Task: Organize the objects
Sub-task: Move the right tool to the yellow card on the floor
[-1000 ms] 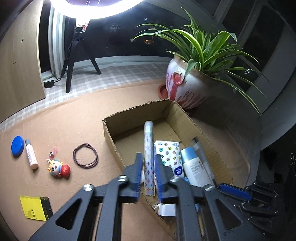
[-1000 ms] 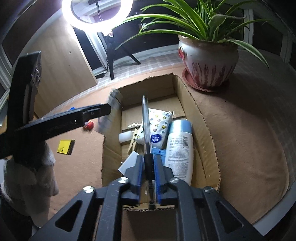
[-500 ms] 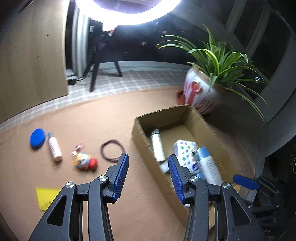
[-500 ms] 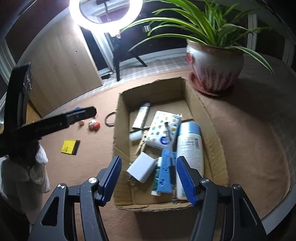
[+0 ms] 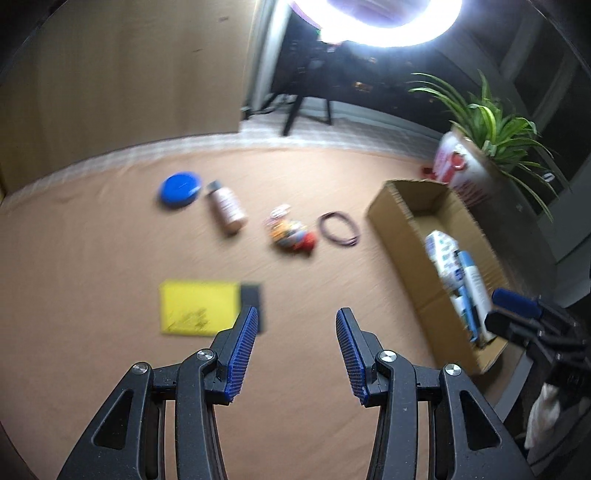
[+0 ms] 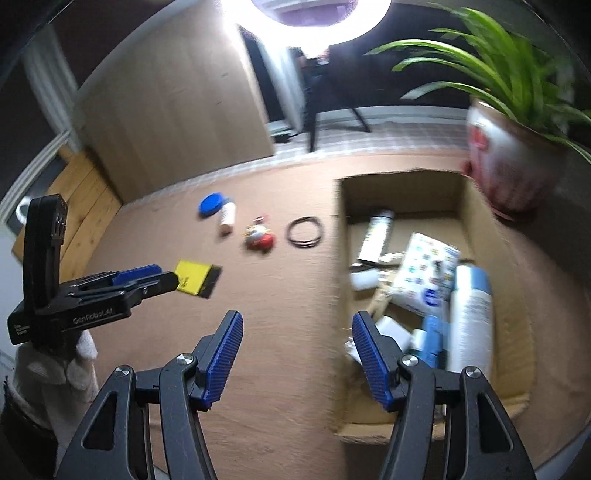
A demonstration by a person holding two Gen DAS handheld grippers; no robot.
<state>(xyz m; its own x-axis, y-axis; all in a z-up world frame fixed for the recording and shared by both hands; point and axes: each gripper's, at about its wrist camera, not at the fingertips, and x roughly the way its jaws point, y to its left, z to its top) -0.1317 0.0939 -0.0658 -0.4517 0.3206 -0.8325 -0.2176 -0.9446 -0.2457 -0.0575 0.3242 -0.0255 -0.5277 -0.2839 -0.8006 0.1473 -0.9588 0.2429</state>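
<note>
A cardboard box [image 6: 491, 243] on the brown table holds several items, among them a patterned tube [image 6: 376, 236], a dotted packet [image 6: 421, 273] and a white-blue bottle [image 6: 469, 317]. The box also shows at the right of the left wrist view [image 5: 406, 218]. On the table lie a yellow notepad [image 5: 199, 308], a small toy figure [image 5: 291, 236], a dark hair band [image 5: 338, 229], a small pinkish bottle [image 5: 227, 206] and a blue lid [image 5: 179, 188]. My left gripper [image 5: 295, 343] is open and empty, close above the notepad. My right gripper [image 6: 295, 350] is open and empty beside the box's left wall.
A potted spider plant [image 6: 513, 155] stands behind the box at the right. A ring light on a tripod [image 5: 373, 22] and a wooden panel [image 5: 122, 81] are beyond the table's far edge.
Both grippers let go of what they held into the box and opened. Both then swung left, away from the box, toward the loose items; the left now hovers near the notepad.
</note>
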